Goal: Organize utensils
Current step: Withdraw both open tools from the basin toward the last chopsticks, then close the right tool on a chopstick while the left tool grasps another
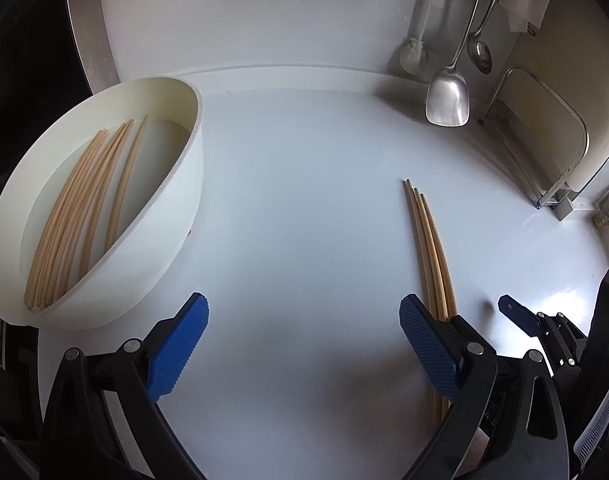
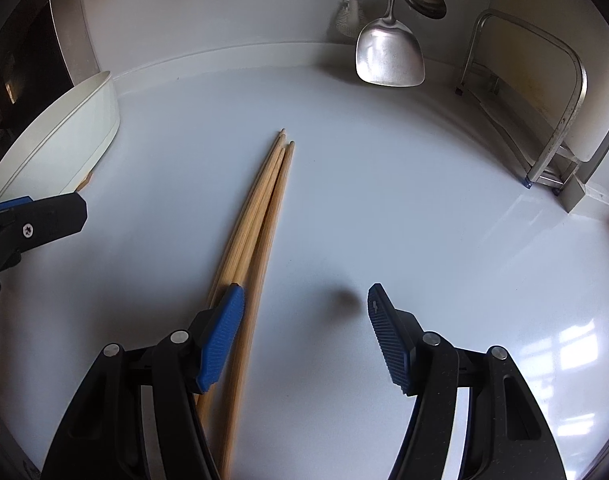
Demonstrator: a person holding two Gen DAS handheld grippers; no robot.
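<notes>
While most chopsticks already lie in the tub (image 1: 176, 184), the left view shows three loose sticks (image 1: 428, 240) on the counter (image 1: 304, 200), just right of the left gripper (image 1: 304, 344), whose jaws stand spread and empty. Across in the right view, the right gripper (image 2: 304, 332) hovers over the sticks (image 2: 260, 216), jaws spread, none pinched. Next, I judge, it must shift left, straddle them and close.

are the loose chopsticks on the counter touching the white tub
Apart. The left wrist view shows bare counter between the loose chopsticks and the white tub.
</notes>
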